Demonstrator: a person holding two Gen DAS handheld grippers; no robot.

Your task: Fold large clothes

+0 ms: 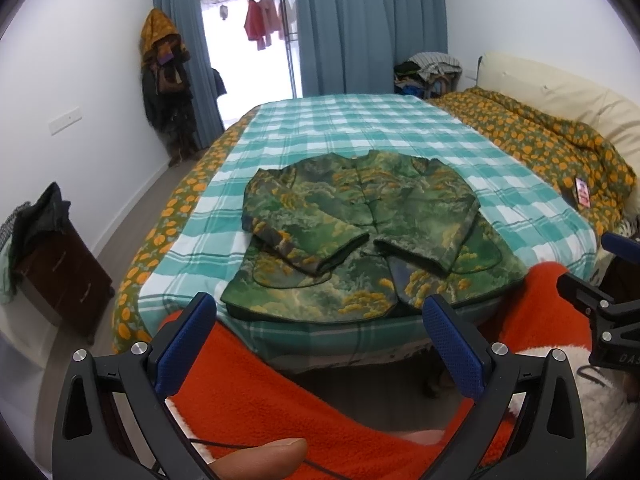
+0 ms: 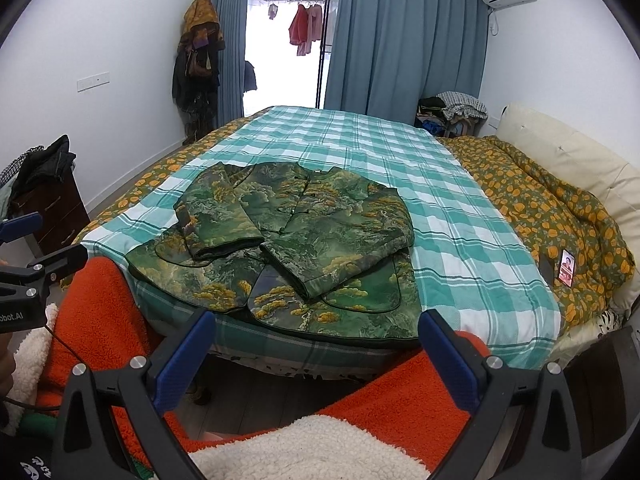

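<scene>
Left wrist view: your green jacket (image 1: 360,232) lies flat on the bed (image 1: 360,128), both sleeves folded across its front. Both grippers (image 1: 320,320) (image 2: 316,336) are spread, empty.

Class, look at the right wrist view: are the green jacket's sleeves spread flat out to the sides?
No: both sleeves of the green jacket lie folded inward across its front on the checked bedsheet.

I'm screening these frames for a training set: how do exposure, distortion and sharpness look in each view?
Left wrist view: the doorway is blown out white, the walls bow with fisheye curvature, the corners are black, and the jacket is evenly lit and sharp. Right wrist view: the same overexposed doorway and curved edges; the jacket is clear.
</scene>
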